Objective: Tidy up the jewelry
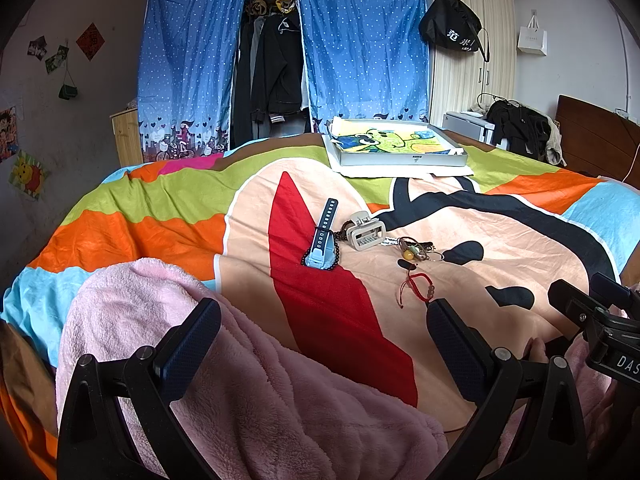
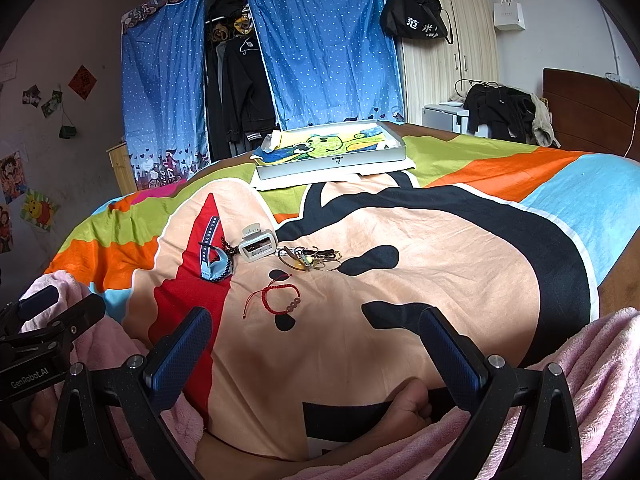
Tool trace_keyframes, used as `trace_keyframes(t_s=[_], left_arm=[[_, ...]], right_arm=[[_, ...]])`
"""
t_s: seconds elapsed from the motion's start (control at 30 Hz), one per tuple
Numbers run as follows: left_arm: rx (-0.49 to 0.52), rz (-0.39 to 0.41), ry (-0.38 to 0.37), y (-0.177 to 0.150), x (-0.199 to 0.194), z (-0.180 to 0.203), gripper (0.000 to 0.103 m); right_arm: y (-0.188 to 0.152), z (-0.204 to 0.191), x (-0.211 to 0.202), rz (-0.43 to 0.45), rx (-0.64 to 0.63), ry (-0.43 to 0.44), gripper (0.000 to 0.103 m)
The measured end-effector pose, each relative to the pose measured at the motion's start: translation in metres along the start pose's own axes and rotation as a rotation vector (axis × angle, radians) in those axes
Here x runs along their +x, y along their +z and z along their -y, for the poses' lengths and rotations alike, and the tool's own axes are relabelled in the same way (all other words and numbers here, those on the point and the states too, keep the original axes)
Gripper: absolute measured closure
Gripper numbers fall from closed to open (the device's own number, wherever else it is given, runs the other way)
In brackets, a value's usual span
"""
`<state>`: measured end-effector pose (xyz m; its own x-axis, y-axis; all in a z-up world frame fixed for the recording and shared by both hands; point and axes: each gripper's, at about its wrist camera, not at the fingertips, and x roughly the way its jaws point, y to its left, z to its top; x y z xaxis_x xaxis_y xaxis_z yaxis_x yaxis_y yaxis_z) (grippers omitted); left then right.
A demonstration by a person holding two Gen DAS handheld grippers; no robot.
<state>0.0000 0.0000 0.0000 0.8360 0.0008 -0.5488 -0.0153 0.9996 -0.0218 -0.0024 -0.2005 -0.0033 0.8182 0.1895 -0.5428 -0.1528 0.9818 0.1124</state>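
Jewelry lies in a loose row on the colourful bedspread (image 1: 168, 236). A blue watch (image 1: 323, 240) rests over a dark bead bracelet (image 2: 226, 260), beside a beige hair claw (image 1: 366, 232). A tangle of bangles and rings (image 1: 418, 250) lies right of it. A red cord bracelet (image 1: 418, 282) (image 2: 280, 298) lies nearest. A grey tray (image 1: 400, 156) (image 2: 332, 164) lined with a cartoon cloth sits behind. My left gripper (image 1: 324, 322) is open and empty, near the red bracelet. My right gripper (image 2: 316, 334) is open and empty, just short of it.
A pink fleece blanket (image 1: 160, 320) (image 2: 592, 360) covers the near edge of the bed. A bare foot (image 2: 412, 404) shows below the right gripper. A blue curtained wardrobe (image 1: 184, 80) and a cream cupboard (image 1: 472, 64) stand beyond the bed.
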Motion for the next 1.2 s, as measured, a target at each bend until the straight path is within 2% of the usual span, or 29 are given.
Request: trace_keyframes(t_s=[0.93,1.07,1.2], left_arm=[[-0.003,-0.002,0.000,0.000,0.000,0.000,0.002],[-0.034,-0.036,-0.005,0.003,0.006,-0.003,0.002],[-0.060,-0.083,-0.017,0.015,0.022,-0.002,0.002]], right_arm=[[0.001,0.001,-0.001,-0.002,0.002,-0.001,0.000],[0.001,0.003,-0.001,-0.010,0.012,-0.005,0.000],[0.005,0.013,0.007,-0.064,0.060,0.000,0.000]])
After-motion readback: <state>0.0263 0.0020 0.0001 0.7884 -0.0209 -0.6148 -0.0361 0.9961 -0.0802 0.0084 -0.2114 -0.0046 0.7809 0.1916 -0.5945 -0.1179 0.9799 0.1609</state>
